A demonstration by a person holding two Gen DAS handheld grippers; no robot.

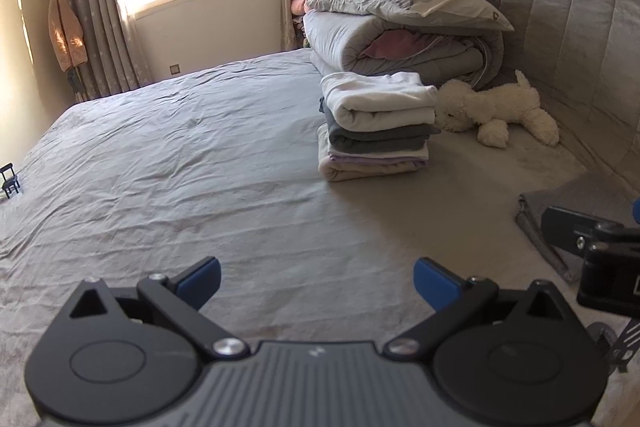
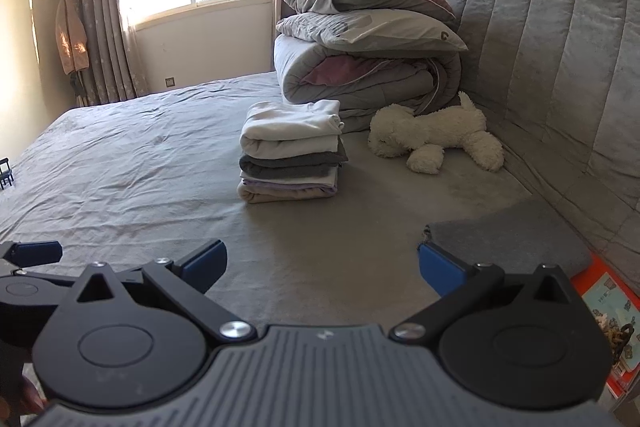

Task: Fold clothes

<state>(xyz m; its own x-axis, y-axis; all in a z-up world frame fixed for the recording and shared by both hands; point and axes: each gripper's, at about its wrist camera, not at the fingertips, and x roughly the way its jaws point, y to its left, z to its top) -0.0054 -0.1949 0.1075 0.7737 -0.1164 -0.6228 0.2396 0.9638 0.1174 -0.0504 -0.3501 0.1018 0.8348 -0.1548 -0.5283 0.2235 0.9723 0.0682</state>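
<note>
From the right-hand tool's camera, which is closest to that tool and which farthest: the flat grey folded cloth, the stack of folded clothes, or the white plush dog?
1. Flat grey folded cloth, beside the right tool, on its right.
2. Stack of folded clothes, mid-bed, ahead.
3. White plush dog, by the headboard, slightly beyond.

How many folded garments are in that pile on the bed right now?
4, stacked in one pile beside the plush dog: white garment on top, dark grey garment under it, then a pale lilac one, beige one at the bottom. Thin layers may be hidden.
</note>
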